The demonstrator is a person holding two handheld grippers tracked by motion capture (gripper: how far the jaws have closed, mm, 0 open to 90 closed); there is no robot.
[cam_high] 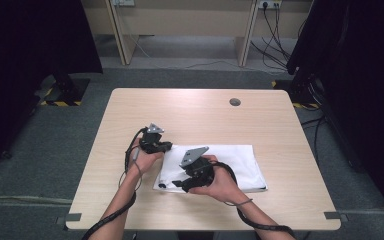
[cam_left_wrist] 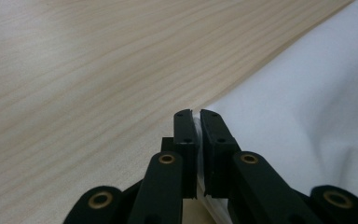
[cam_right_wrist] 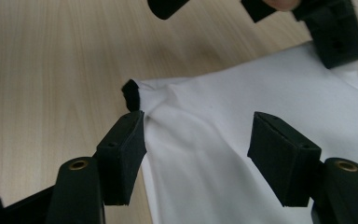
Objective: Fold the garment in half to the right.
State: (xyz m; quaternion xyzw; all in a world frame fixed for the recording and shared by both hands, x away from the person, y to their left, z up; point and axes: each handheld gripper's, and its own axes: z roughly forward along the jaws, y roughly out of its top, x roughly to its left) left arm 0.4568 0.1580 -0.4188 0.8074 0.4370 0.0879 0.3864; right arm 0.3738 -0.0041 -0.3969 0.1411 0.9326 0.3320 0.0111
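- A pale wooden table carries a small round grey disc at about one o'clock, well apart from the work.
- A folded white cloth lies flat near the table's six o'clock edge.
- The left gripper has its black jaws pinched on the cloth's corner at ten o'clock.
- The right gripper hovers over the cloth's seven o'clock corner, jaws fairly wide, holding nothing; one pad touches the edge beside a small black tab.

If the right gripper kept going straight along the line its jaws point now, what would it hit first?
Most likely the white cloth: the right gripper stands open, jaws astride the cloth's near-left corner by a small black tab. Beyond lies the bare table, then the left gripper, shut on the cloth's far corner. Depth is uncertain.
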